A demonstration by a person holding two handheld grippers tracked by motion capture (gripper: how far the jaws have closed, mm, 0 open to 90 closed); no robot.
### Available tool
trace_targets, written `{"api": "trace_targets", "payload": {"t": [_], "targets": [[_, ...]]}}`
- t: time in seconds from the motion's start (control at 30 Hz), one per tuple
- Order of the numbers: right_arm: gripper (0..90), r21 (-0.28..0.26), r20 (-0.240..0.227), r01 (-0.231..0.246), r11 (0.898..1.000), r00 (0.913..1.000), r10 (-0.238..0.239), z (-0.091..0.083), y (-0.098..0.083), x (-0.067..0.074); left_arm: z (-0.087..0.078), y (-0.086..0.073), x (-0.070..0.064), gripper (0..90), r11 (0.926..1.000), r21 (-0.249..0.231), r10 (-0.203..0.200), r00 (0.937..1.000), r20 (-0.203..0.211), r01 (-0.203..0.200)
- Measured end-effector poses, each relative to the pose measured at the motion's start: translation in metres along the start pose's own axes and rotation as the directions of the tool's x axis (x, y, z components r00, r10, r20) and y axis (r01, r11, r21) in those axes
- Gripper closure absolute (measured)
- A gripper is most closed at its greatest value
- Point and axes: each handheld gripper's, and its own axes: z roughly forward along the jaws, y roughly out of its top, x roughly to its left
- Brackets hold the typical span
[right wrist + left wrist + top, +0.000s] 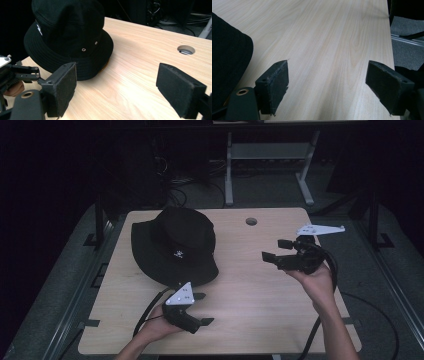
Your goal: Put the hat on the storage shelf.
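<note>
While the black bucket hat [175, 245] lies on the table's [240, 290] far left, both spread, empty grippers, left [201, 309] and right [274, 249], should pinch opposite brim edges.

High view looks forward and down over the whole bench [280, 315]. Gripper views sit low, close to it; all share the hat [175, 245].
</note>
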Motion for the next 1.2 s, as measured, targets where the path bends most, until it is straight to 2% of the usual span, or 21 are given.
{"api": "trace_targets", "payload": {"t": [0.13,0.23,0.3,0.37,0.53,0.63,0.73,0.93,1.2], "targets": [[16.1,-0.01,0.008,-0.013,1.0,0.9999,0.014,-0.008,-0.012,-0.002,-0.003,0.004,0.0,18.3,0.9995,-0.03,-0.006,1.0,0.006,0.007],[16.0,-0.006,0.026,-0.017,1.0,0.9995,0.017,-0.016,-0.023,-0.002,-0.002,0.005,0.0,18.3,0.9996,-0.027,-0.007,1.0,0.007,0.007],[16.0,-0.006,0.032,-0.018,1.0,0.9993,0.018,-0.018,-0.025,-0.002,-0.002,0.004,0.001,18.3,0.9999,-0.01,0.01,0.9999,0.005,-0.01],[16.0,-0.011,0.042,-0.02,1.0,0.9989,0.021,-0.022,-0.031,-0.003,-0.001,0.004,0.0,18.1,0.9999,-0.01,0.006,1.0,0.007,-0.006],[15.6,0.025,0.061,-0.013,1.0,0.998,0.012,-0.028,-0.047,-0.002,-0.001,0.004,-0.001,18.1,0.9998,-0.019,0.002,1.0,0.009,-0.002],[15.9,0.019,0.073,-0.002,1.0,0.9973,0.001,-0.033,-0.057,-0.003,0.0,0.003,-0.001,18.1,0.9999,-0.015,-0.002,0.9999,0.013,0.002],[16.0,0.011,0.092,-0.013,1.0,0.9957,0.012,-0.038,-0.066,-0.004,-0.001,0.002,0.0,18.1,0.9999,-0.016,-0.005,0.9999,0.012,0.005],[16.3,0.0,0.088,-0.035,0.999,0.9955,0.034,-0.041,-0.081,-0.008,-0.002,0.001,0.001,18.2,1.0,-0.006,-0.004,0.9999,0.015,0.004],[16.3,0.001,0.102,-0.039,0.999,0.9941,0.039,-0.042,-0.094,-0.007,-0.003,0.0,0.001,18.1,1.0,-0.005,-0.004,0.9999,0.01,0.004]]}}
